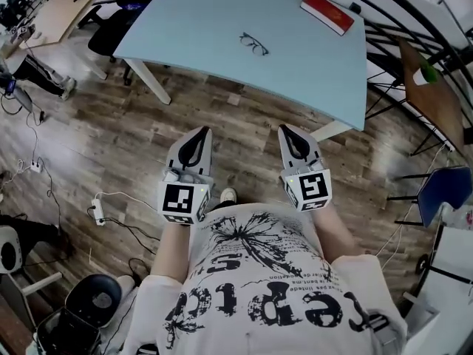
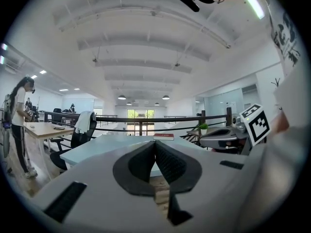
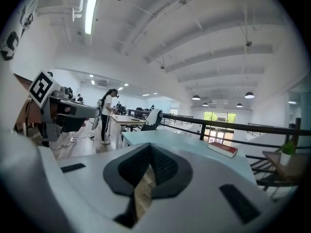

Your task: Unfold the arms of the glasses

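Black-framed glasses (image 1: 253, 44) lie on the light blue table (image 1: 222, 21), near its middle, in the head view. My left gripper (image 1: 201, 132) and right gripper (image 1: 287, 131) are held side by side over the wooden floor, well short of the table's near edge. Both are shut with nothing between the jaws. In the left gripper view the shut left gripper (image 2: 155, 143) points level at the table (image 2: 107, 147), and the right gripper's body (image 2: 228, 139) shows at the right. The right gripper view has its shut gripper (image 3: 148, 147) aimed at the table (image 3: 189, 142). The glasses cannot be made out in either gripper view.
A red book (image 1: 327, 12) lies at the table's far right corner. Office chairs (image 1: 111, 32) stand at the table's left end, and a black railing (image 2: 146, 118) runs behind the table. A person (image 3: 107, 115) stands at another desk. Cables and a power strip (image 1: 97, 211) lie on the floor at left.
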A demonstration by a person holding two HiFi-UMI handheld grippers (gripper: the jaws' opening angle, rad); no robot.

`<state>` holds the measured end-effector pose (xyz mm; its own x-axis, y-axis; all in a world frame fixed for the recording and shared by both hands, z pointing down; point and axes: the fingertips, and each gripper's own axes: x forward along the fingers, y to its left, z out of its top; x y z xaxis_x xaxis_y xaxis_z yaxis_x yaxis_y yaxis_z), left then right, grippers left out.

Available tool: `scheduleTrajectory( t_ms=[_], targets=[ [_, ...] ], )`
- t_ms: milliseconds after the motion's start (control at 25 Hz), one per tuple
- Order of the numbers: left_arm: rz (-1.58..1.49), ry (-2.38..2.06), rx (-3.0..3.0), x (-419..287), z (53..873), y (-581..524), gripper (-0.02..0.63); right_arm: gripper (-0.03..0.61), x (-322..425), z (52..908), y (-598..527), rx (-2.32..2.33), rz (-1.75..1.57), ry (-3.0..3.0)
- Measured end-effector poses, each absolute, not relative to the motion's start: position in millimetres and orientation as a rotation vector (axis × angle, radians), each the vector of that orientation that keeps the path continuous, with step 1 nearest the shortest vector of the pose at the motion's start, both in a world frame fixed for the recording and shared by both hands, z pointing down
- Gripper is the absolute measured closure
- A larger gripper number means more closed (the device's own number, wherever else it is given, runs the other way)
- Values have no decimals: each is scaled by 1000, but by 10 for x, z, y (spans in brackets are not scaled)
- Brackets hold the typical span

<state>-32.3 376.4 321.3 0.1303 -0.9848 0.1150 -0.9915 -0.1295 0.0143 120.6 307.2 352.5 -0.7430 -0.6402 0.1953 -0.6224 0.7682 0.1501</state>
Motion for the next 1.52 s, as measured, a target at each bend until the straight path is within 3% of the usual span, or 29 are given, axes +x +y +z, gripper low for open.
scheduleTrajectory(
  t_ms=[480, 1080, 1520],
  targets=[
    [162, -1938, 2306, -915, 3444, 2651, 595, 568, 700, 3766, 1846, 1075, -31, -2662],
    [237, -1908, 2324, -970, 3463, -103, 595, 568, 621, 3908, -825, 1038, 38, -2631],
    [263, -1638, 2415, -878, 3820, -1049, 595, 568, 534, 4514, -1211, 940, 227, -2471]
  ],
)
